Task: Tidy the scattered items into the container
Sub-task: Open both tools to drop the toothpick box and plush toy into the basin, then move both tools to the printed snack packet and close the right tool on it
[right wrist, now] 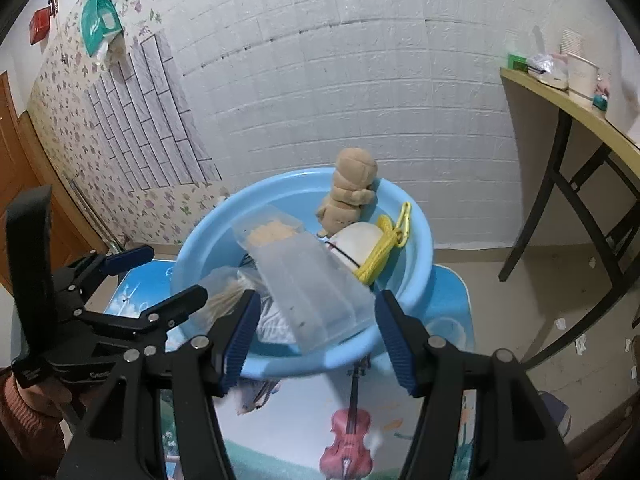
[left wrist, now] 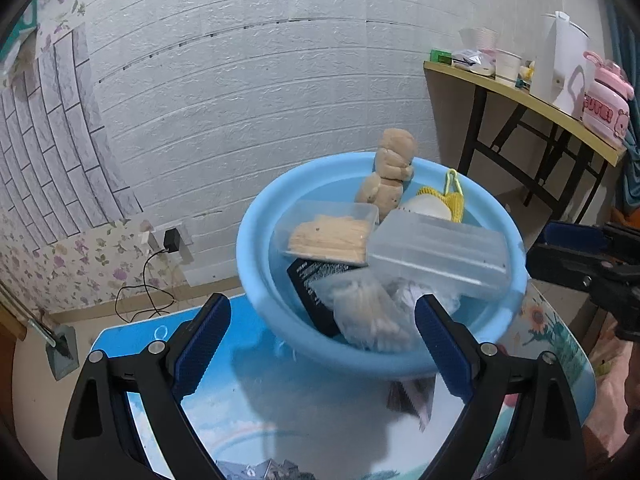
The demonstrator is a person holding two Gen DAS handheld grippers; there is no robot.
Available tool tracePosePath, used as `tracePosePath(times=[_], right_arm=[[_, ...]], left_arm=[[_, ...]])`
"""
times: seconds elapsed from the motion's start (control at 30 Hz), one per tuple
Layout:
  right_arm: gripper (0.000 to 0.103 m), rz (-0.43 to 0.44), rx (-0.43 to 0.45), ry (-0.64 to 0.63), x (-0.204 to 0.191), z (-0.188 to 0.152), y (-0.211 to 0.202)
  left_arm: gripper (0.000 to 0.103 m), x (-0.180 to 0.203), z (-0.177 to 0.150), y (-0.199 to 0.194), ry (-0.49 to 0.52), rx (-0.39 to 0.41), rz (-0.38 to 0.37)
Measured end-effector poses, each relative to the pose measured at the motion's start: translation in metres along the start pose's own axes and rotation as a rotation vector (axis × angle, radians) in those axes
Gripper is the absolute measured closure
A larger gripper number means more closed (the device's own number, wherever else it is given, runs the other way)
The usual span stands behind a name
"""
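Note:
A light blue basin (left wrist: pixel 256 264) stands on the picture-print table and holds a brown plush toy (left wrist: pixel 394 168), two clear plastic boxes (left wrist: pixel 436 256), a black packet (left wrist: pixel 312 292), a bag of pale sticks (left wrist: pixel 368 320) and a white thing in a yellow net (left wrist: pixel 448 200). My left gripper (left wrist: pixel 322 344) is open wide just in front of the basin's near rim, with nothing in it. My right gripper (right wrist: pixel 318 340) also stands open before the rim (right wrist: pixel 280 364), under the end of a clear box (right wrist: pixel 316 300). A small packet (left wrist: pixel 412 396) lies on the table by the basin.
A wooden side table (left wrist: pixel 520 92) at the right carries cups, a white kettle and a pink jar. A charger and cable (left wrist: pixel 160 264) hang on the wall at the left. The left gripper (right wrist: pixel 160 276) shows at the left of the right wrist view.

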State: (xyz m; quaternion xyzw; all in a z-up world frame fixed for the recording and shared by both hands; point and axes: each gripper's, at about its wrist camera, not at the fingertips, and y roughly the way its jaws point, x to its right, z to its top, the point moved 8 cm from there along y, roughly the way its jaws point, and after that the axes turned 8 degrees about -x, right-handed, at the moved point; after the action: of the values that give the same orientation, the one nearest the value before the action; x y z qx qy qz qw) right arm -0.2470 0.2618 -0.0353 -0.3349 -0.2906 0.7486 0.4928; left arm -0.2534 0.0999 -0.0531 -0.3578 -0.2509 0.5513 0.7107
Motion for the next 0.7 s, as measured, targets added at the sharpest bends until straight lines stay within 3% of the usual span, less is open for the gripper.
tracePosePath(times=[0.37,0.7], right_arm=[[0.043,0.020,-0.017,-0.003,-0.020,-0.039,-0.007],[0.043,0.026,-0.110,0.014,-0.022,-0.069,0.017]], left_arm=[[0.010,-0.008,-0.031,-0.009,-0.010,-0.012,-0.026],[0.010,-0.005,-0.058,-0.003,-0.030,-0.043,-0.137]])
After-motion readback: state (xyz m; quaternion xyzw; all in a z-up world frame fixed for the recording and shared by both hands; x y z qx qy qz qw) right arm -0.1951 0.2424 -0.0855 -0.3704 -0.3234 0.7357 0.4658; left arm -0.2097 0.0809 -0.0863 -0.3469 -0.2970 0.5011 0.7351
